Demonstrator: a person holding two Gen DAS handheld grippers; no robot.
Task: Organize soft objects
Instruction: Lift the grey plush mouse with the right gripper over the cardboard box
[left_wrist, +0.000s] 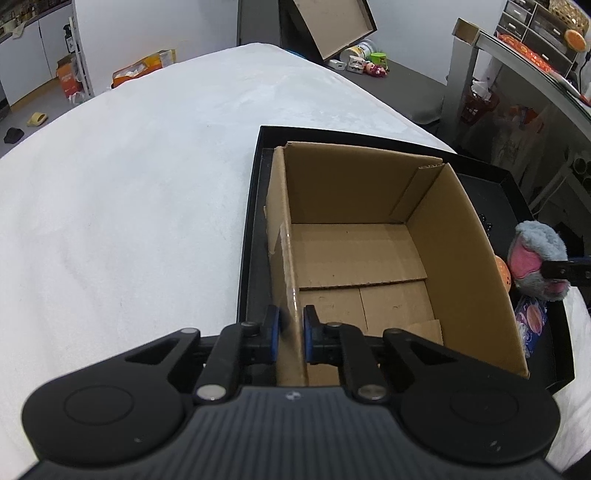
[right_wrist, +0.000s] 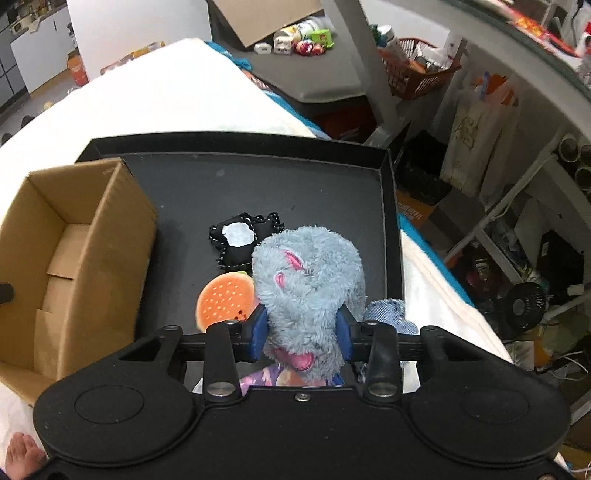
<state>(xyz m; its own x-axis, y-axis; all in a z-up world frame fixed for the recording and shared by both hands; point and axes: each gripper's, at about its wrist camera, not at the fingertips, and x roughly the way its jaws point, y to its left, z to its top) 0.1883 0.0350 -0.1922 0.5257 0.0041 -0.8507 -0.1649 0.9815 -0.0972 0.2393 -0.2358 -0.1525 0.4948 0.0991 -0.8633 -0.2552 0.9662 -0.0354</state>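
While the left gripper (left_wrist: 291, 325) pinches the near left wall of the open cardboard box (left_wrist: 369, 251), its blue pads pressed flat on either side of the wall's edge, the right gripper (right_wrist: 303, 328) is clamped on a grey-blue plush toy (right_wrist: 310, 280). The toy is shaggy and rounded, with pink patches showing through the fur: two small pink marks on top and a larger pink fold low down near the gripper body. Its pile bulges out above and around the two blue pads, which dent its sides. The left wrist view catches the same toy at the far right, past the box's right wall, with a big pink patch and a dark finger against it.

The toy sits over the black tray (right_wrist: 391, 206), at its near right part. Just beside it on the tray floor lie an orange, dotted, burger-like soft piece (right_wrist: 221, 299) and a black cushion with a white patch (right_wrist: 240, 240). A blue denim-like item (right_wrist: 388, 314) peeks out behind the right finger. The box stands in the tray's left part, empty inside, on a white cloth-covered surface (left_wrist: 129, 203).
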